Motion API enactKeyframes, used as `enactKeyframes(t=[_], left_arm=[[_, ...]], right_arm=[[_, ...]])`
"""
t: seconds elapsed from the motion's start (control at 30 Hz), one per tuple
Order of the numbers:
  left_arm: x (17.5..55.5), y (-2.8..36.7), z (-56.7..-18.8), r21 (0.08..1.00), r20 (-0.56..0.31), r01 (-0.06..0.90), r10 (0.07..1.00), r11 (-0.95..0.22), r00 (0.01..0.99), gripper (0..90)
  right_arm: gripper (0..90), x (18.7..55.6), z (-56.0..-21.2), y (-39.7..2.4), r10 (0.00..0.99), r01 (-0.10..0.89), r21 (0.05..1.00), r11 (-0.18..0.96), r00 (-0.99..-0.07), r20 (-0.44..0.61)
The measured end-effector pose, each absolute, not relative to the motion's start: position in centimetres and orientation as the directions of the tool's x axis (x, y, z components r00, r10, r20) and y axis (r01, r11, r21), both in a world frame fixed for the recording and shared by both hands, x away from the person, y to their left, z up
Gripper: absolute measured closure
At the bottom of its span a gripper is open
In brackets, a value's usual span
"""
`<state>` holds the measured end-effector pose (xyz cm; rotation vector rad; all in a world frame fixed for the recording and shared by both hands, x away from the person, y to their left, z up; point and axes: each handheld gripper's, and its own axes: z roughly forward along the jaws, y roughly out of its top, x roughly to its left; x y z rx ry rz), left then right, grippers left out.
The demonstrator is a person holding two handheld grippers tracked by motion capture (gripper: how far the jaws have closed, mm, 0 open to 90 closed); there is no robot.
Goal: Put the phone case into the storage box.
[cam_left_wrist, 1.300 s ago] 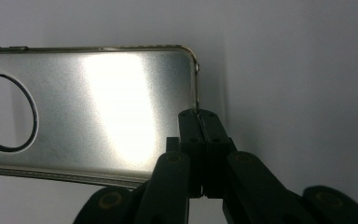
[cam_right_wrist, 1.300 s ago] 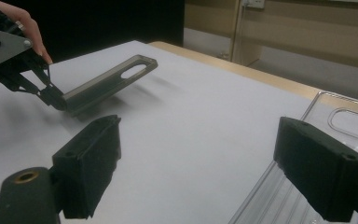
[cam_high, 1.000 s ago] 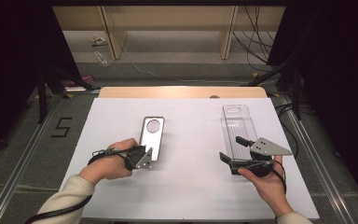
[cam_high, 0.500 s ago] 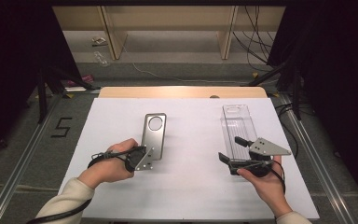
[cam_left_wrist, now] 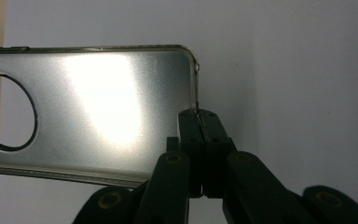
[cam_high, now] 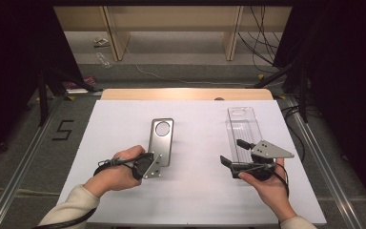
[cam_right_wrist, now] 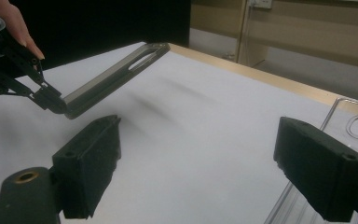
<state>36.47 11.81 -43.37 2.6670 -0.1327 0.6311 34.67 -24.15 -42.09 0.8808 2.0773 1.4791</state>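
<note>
A silver metal plate (cam_high: 161, 140) with a round hole near its far end lies lengthwise at the middle of the white table. My left gripper (cam_high: 157, 162) is shut on its near short edge. In the left gripper view the closed jaws (cam_left_wrist: 198, 114) pinch the plate's (cam_left_wrist: 98, 112) thin rim near a corner. The right gripper view shows the plate (cam_right_wrist: 116, 77) raised at the gripped end, with a shadow under it. My right gripper (cam_high: 232, 151) stands open over the near end of a clear plastic case (cam_high: 242, 125), with nothing between its fingers (cam_right_wrist: 93, 154).
The white sheet (cam_high: 195, 200) covers the table, and a wooden strip (cam_high: 186, 94) runs along its far edge. Metal rails flank the table on both sides. Beyond it are wooden shelf legs and cables on the floor.
The left gripper and the silver plate have shifted slightly to the right. The right hand has stayed in place.
</note>
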Motion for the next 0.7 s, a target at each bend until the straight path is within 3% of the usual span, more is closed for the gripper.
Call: enactKeyframes(t=[0.7], left_arm=[[35.8, 10.9, -42.9, 0.372, 0.455, -0.206, -0.016, -0.905, 0.89, 88.8]], right_arm=[[15.9, 35.2, -41.4, -22.9, 0.713, 0.233, 0.953, 0.192, -0.701, 0.028]])
